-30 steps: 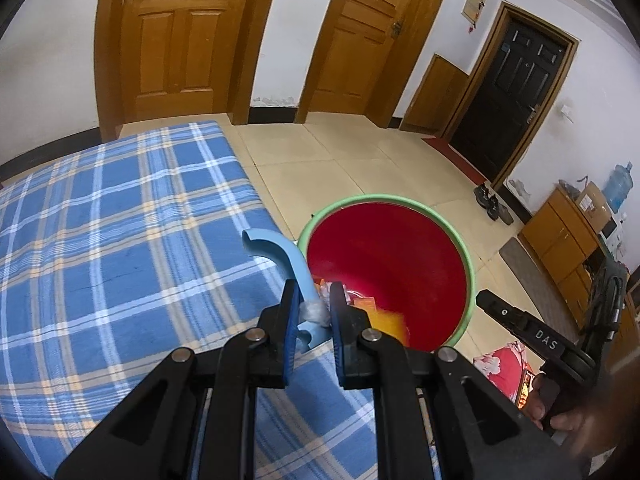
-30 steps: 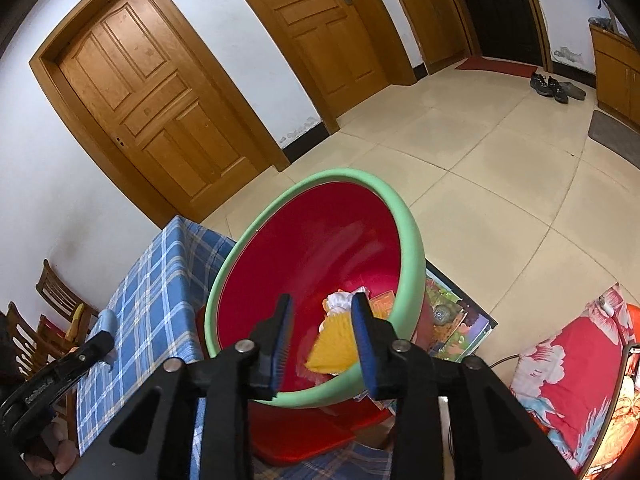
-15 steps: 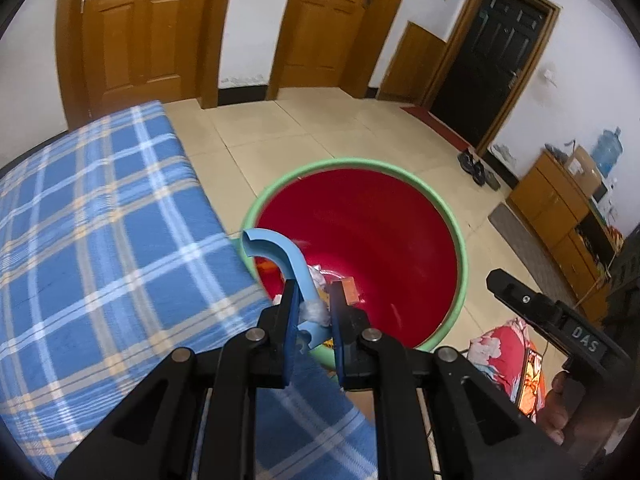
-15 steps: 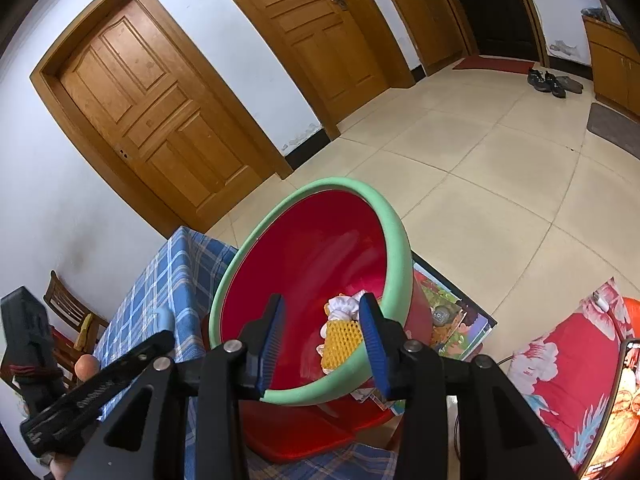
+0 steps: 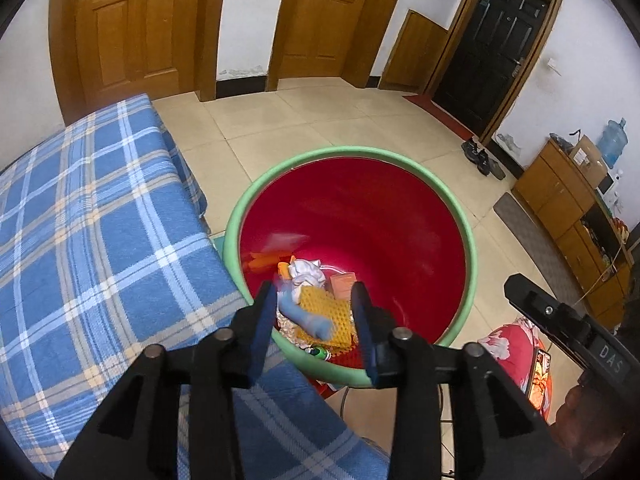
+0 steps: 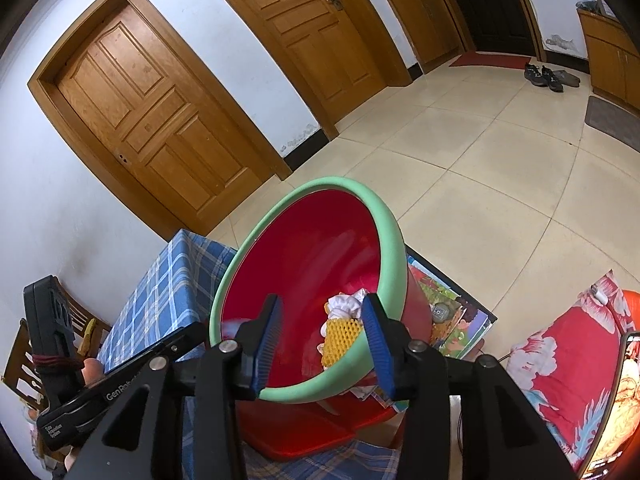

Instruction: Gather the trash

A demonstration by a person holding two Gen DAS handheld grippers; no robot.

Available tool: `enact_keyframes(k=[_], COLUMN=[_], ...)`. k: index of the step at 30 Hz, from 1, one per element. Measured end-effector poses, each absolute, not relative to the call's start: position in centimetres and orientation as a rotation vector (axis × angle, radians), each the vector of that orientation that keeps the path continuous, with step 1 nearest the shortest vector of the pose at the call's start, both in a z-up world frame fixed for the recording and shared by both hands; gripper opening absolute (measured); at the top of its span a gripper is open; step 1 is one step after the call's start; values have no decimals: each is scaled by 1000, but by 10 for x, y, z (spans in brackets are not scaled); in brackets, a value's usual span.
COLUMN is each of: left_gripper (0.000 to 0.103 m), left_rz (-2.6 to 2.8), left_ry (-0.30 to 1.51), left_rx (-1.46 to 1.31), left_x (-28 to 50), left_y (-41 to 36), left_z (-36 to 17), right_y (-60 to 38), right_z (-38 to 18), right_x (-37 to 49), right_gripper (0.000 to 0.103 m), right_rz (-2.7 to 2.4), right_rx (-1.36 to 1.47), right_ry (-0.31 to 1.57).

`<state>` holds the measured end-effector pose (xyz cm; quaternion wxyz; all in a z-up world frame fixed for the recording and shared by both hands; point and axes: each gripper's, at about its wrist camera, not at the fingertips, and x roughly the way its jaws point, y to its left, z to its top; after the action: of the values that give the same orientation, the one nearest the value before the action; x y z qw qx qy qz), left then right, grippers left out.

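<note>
- A table [image 5: 100,248] covered with a blue checked cloth [image 5: 72,200] is seen to the left of the left gripper.
- A beige tiled floor [image 6: 500,184] is seen ahead of both grippers.
- A pair of dark shoes [image 6: 544,74] and a grey mat [image 6: 612,120] are placed on the floor, far ahead to the right.

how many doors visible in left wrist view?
3. Two light wooden doors on the far wall: one at upper left, one at top centre. One dark door on the right wall, by the shoes. The low wooden panel between them may be another; unclear.
</note>
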<state>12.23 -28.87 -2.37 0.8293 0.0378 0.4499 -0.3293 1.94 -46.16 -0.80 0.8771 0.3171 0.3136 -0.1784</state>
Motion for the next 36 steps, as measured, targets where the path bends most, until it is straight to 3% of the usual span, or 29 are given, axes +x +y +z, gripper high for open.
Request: enact_keyframes(k=[4,11,25,32,36], left_gripper=[46,49,82,86,86], left_rz=[-673,-635,-486,-406,-361], left_ry=[954,942,891,876,861], left_rx=[72,60,34,7,15], left_x=[124,122,109,103,95], left_y=[-283,-264,-202,-167,-152], left_z=[-22,-15,5,11,13], right_y=[-459,-451,-411,-382,-364], right_z=[-7,-1,15,21,24], right_x=[19,18,19,21,22], right_gripper=[47,53,80,84,92], right_rz=[-369,-356,-294,-238,-211], right_rx=[656,646,593,552,524], right_ry=[655,648,657,671,681])
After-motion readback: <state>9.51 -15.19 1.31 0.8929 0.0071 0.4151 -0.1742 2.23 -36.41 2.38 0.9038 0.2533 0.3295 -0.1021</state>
